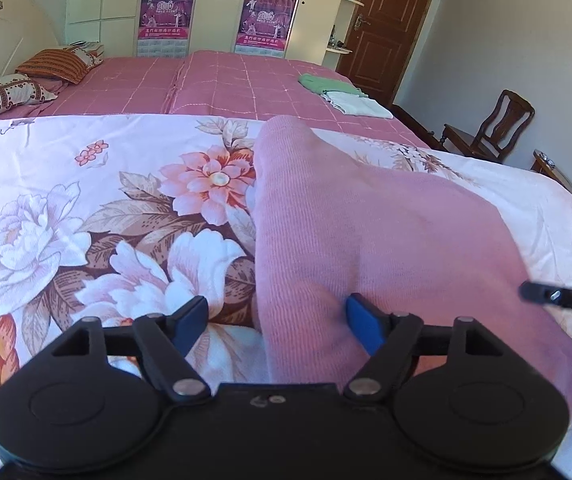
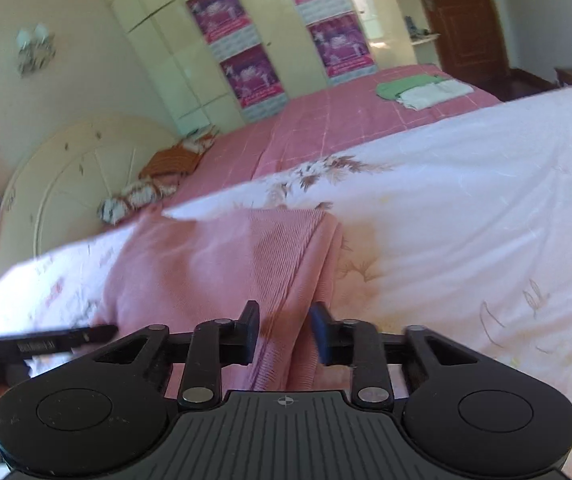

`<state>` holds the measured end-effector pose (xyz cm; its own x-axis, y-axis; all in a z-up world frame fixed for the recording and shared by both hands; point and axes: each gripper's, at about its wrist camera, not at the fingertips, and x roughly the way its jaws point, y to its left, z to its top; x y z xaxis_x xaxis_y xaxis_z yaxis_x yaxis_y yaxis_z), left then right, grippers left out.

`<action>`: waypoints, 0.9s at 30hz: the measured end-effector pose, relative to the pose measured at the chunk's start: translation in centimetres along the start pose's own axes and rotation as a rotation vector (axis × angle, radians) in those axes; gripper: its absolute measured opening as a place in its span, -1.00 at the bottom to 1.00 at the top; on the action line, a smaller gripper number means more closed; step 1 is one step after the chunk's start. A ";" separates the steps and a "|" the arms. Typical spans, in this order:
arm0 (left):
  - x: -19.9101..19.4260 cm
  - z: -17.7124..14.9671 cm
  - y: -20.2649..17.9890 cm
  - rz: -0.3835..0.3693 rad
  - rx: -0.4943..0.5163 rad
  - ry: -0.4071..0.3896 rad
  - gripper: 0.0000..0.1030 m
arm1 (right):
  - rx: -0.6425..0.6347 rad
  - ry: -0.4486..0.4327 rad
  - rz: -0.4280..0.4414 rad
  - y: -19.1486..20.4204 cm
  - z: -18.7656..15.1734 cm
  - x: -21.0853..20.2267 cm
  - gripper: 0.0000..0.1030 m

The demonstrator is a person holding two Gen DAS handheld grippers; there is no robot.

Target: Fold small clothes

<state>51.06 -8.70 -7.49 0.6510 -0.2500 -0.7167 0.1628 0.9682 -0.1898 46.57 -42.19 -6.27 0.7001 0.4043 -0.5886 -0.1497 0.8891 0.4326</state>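
Observation:
A pink knitted garment (image 1: 366,232) lies partly folded on a floral quilt (image 1: 85,208). My left gripper (image 1: 275,322) is open, its blue pads (image 1: 362,324) straddling the garment's near left edge. In the right wrist view the same pink garment (image 2: 221,264) lies ahead, and my right gripper (image 2: 283,330) is open with the garment's folded right edge between its fingers, not pinched. The tip of the right gripper shows at the right edge of the left wrist view (image 1: 562,296); the left gripper shows at the left of the right wrist view (image 2: 45,346).
Beyond the quilt lies a pink checked bedspread (image 1: 225,84) with a folded green and white clothes pile (image 1: 338,94) and pillows (image 1: 45,68) by the headboard. A wardrobe (image 1: 213,4), a brown door (image 1: 390,20) and a wooden chair (image 1: 490,124) stand behind.

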 end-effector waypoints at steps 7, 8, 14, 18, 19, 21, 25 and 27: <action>-4.9 -1.1 -0.1 -0.070 0.018 -0.057 0.18 | 0.028 -0.041 -0.003 0.6 -0.6 -3.3 -0.79; -5.7 -2.0 -0.3 -0.085 0.029 -0.055 0.18 | 0.004 -0.059 0.035 1.4 -1.0 -4.8 -0.79; -6.0 -6.9 0.4 -0.057 0.071 -0.013 0.62 | -0.206 0.143 -0.017 3.7 -5.9 -5.1 -0.79; -6.5 -2.7 0.4 -0.026 0.066 -0.130 0.49 | -0.116 0.041 0.031 2.5 -4.4 -5.9 -0.74; -5.9 -1.1 0.2 -0.019 0.066 -0.139 0.43 | -0.113 -0.014 0.030 2.7 -3.3 -6.0 -0.74; -4.2 2.1 -0.2 -0.032 0.048 -0.158 0.40 | -0.123 -0.070 -0.017 3.3 -0.7 -4.8 -0.74; 1.3 6.3 -0.7 -0.014 0.039 -0.061 0.42 | -0.153 -0.096 -0.029 4.2 3.3 0.1 -0.74; 4.6 5.8 -0.7 0.057 0.091 0.044 0.73 | -0.234 -0.079 -0.050 4.7 3.8 2.6 -0.74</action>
<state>58.23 -10.43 -6.77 0.6285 -0.1926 -0.7536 0.1944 0.9770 -0.0875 50.33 -37.81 -3.20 0.7616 0.3487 -0.5462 -0.2646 0.9367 0.2291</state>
